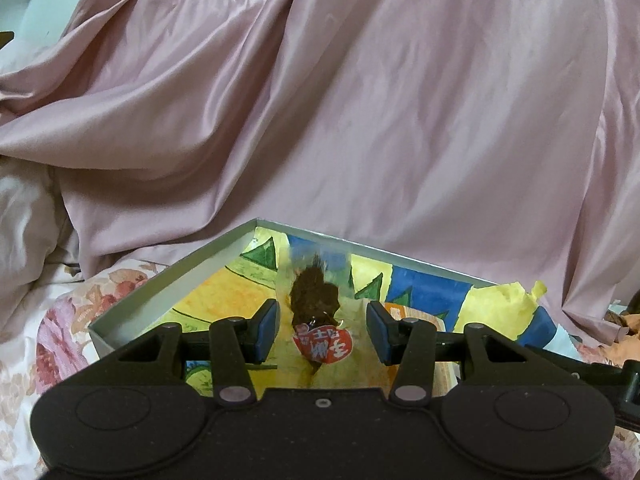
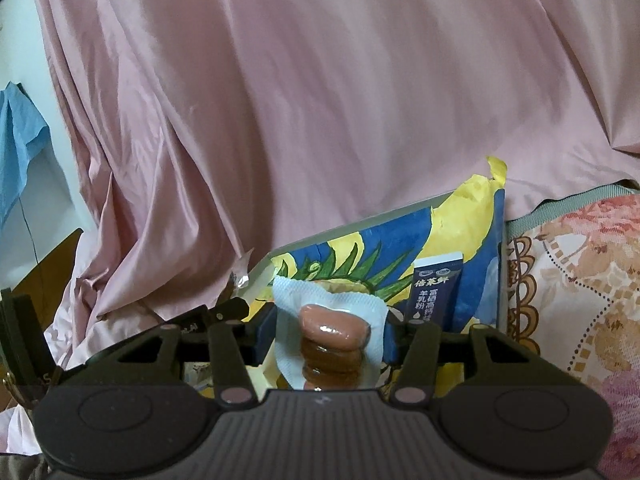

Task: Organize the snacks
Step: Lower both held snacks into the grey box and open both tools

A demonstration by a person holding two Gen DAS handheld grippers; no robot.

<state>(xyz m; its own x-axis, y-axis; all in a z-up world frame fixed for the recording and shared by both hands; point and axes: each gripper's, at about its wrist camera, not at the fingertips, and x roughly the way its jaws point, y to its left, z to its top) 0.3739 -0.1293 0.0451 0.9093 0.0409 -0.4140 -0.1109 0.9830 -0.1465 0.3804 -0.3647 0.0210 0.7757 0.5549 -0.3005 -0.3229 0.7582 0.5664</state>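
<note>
A shallow grey box [image 1: 172, 276] lined with a painted yellow, blue and green paper lies on the bed. A clear packet of dark brown snack with a red label [image 1: 316, 312] rests on the lining. My left gripper [image 1: 323, 332] stands open around it, both blue pads clear of the wrapper. In the right wrist view, my right gripper [image 2: 328, 340] is shut on a white-edged pack of brown sausages [image 2: 332, 328], its wrapper edges against both pads, over the same box [image 2: 360, 220]. A dark blue sachet [image 2: 436, 292] stands against the box's far wall.
A pink satin cloth [image 1: 360, 100] rises right behind the box. A floral sheet [image 1: 60, 320] surrounds the box, and a floral pillow [image 2: 580, 280] lies to its right. A blue garment [image 2: 20, 148] hangs at far left. An orange-edged packet [image 1: 420, 320] lies in the box.
</note>
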